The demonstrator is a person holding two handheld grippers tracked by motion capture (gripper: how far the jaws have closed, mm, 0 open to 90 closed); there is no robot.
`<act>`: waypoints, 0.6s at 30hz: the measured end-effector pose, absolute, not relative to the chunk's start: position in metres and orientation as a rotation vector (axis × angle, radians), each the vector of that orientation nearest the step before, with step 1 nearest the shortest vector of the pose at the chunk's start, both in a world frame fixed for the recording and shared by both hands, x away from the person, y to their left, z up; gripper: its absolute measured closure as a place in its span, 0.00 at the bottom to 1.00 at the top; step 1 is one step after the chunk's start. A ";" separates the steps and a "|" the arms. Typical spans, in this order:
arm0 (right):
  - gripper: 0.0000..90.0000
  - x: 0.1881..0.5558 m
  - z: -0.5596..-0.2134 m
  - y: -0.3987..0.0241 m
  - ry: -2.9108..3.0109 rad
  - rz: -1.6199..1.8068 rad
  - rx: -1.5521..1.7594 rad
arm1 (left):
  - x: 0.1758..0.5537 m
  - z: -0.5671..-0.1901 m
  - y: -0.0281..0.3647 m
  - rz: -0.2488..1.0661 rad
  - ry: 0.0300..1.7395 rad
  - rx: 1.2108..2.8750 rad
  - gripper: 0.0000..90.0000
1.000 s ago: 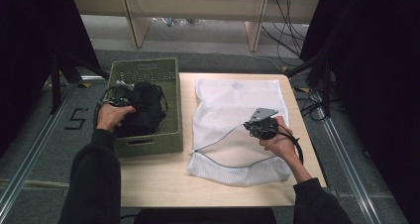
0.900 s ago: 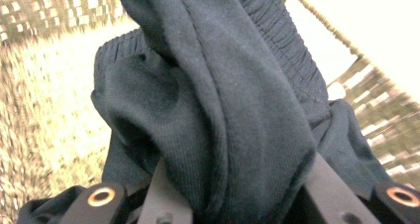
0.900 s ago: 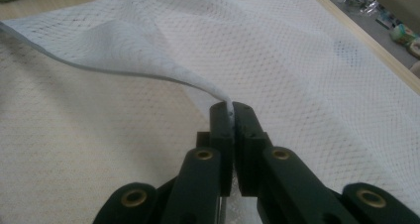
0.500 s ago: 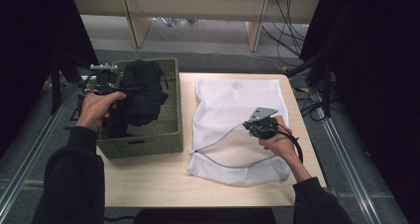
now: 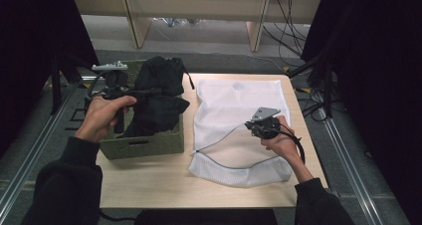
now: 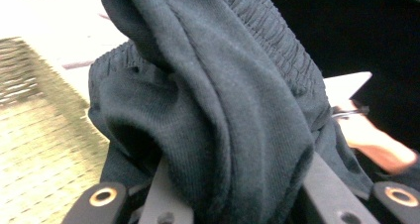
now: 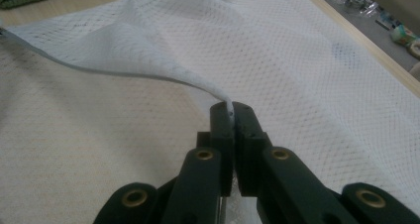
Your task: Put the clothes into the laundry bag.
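The left gripper [image 5: 130,92], raised over the green woven basket [image 5: 144,144] at the table's left, has its jaws clamped on a bunched fold of a black knit garment [image 5: 159,93], which hangs in a heavy drape from the jaws down into the basket; in the left gripper view the cloth [image 6: 223,110] swells thick between the two jaws, ribbed elastic gathering visible along one edge. At the table's right the right gripper [image 5: 253,127] pinches the dark-trimmed rim of a white mesh laundry bag [image 5: 239,105], its jaws pressed together on that thin edge and lifting it slightly off the lower layer, as the right gripper view shows [image 7: 232,116]. The garment looks soft, limp and light, likely to sag and trail wherever it is not held, so a grip on a gathered handful, as here, seems soundest. The mesh [image 7: 317,75] appears flimsy and slack; its corded rim is probably the firmest place to hold. The bag lies flat across the wooden table [image 5: 149,185].
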State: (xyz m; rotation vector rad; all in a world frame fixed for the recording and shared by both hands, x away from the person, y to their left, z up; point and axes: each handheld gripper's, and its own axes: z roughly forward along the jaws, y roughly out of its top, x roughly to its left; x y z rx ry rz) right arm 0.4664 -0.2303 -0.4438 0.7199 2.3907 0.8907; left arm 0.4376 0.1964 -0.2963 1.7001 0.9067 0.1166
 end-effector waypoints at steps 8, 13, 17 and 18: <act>1.00 0.466 -0.443 -0.231 2.382 0.895 0.714 | 0.410 -0.281 0.170 0.023 0.800 1.698 0.84; 1.00 0.466 -0.441 -0.232 2.382 0.898 0.722 | 0.397 -0.274 0.150 -0.045 0.752 1.676 0.84; 1.00 0.467 -0.441 -0.233 2.383 0.909 0.709 | 0.388 -0.265 0.134 -0.094 0.695 1.678 0.84; 1.00 0.468 -0.441 -0.233 2.383 0.907 0.709 | 0.386 -0.263 0.129 -0.105 0.691 1.670 0.84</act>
